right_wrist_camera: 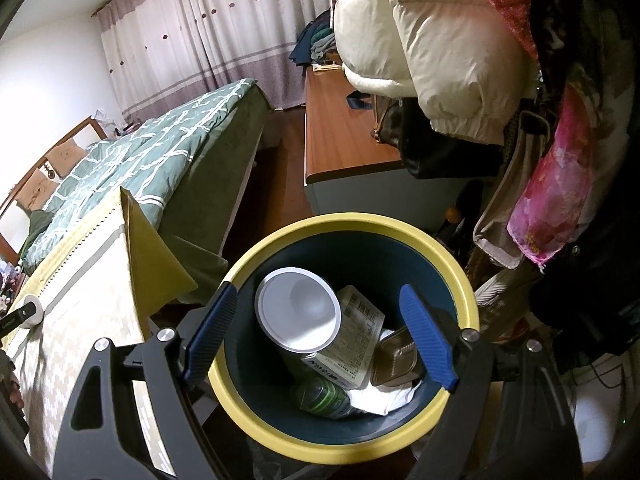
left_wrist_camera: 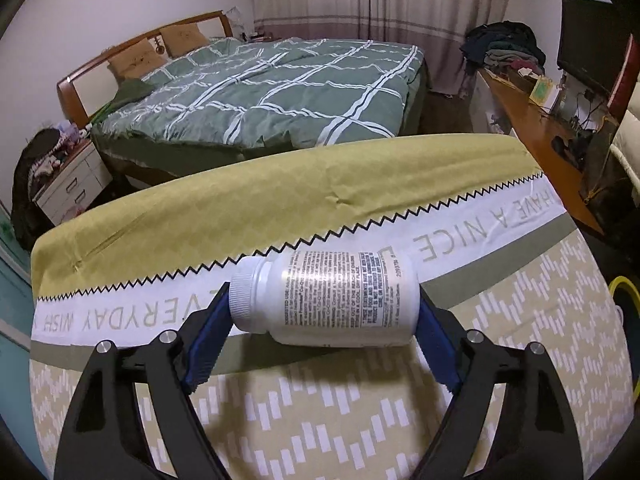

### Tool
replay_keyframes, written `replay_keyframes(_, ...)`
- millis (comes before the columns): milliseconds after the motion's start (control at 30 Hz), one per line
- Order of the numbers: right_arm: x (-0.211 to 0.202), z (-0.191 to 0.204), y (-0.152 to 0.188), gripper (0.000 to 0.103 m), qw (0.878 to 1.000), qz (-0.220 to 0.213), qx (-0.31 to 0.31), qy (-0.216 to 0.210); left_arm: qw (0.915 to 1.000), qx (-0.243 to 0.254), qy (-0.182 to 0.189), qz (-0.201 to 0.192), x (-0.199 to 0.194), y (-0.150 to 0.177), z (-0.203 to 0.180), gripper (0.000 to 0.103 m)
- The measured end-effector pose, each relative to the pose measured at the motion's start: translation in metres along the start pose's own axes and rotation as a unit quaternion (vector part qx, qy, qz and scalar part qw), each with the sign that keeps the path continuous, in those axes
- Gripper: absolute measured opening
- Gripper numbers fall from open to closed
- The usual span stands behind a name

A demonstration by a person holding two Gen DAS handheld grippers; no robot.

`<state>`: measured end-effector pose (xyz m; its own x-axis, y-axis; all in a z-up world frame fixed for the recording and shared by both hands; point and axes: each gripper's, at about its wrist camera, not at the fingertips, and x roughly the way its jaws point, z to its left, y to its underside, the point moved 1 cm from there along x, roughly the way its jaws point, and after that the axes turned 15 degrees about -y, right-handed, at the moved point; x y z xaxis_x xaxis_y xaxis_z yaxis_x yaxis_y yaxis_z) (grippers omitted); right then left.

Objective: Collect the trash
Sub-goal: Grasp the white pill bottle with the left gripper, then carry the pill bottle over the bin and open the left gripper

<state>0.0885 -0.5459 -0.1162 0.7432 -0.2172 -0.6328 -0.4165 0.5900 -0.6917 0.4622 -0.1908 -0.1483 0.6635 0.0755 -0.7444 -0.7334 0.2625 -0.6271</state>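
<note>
Green checked bed, drawn curtains, cream puffer jacket, wooden desk

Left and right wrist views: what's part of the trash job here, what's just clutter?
Job:
- white bottle lying on the tablecloth, between the left hand-held gripper pads
- bin with cup, carton, green can, tray inside
- right hand-held gripper, open above the bin

Clutter:
- bed
- TV
- clothes pile
- white jacket
- pink scarf

Open bin mouth lies clear below the right gripper; hanging coats crowd its far right side.
</note>
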Motion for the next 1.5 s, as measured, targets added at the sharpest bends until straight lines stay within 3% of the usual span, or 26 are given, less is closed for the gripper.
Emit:
replay_keyframes(267,-0.002,0.003,0.003,0.079,1.0,-0.007,0.0,0.0,0.9998,0.009,0.011,-0.015,-0.028,0.01,-0.002,0.083)
replay_keyframes(600,-0.013,0.001,0.004,0.08,1.0,-0.023,-0.008,-0.004,0.994,0.047,0.071,-0.069,-0.136,0.036,-0.045,0.083)
replay_keyframes(733,-0.027,-0.008,0.009,0.083,1.0,-0.025,-0.009,-0.009,0.9867,0.078,0.104,-0.098,-0.18,0.046,-0.082,0.083)
replay_keyframes(967,-0.052,-0.026,0.013,0.085,0.999,-0.037,-0.028,0.002,0.9725,0.124,0.169,-0.102,-0.225,0.059,-0.168,0.083)
replay_keyframes(1300,-0.076,-0.059,0.016,0.087,0.998,-0.045,-0.031,0.014,0.9587,0.188,0.206,-0.056,-0.222,0.079,-0.289,0.083)
replay_keyframes(1500,-0.095,-0.078,0.015,0.087,0.997,-0.061,-0.024,0.027,0.955,0.21,0.205,-0.04,-0.217,0.087,-0.332,0.083)
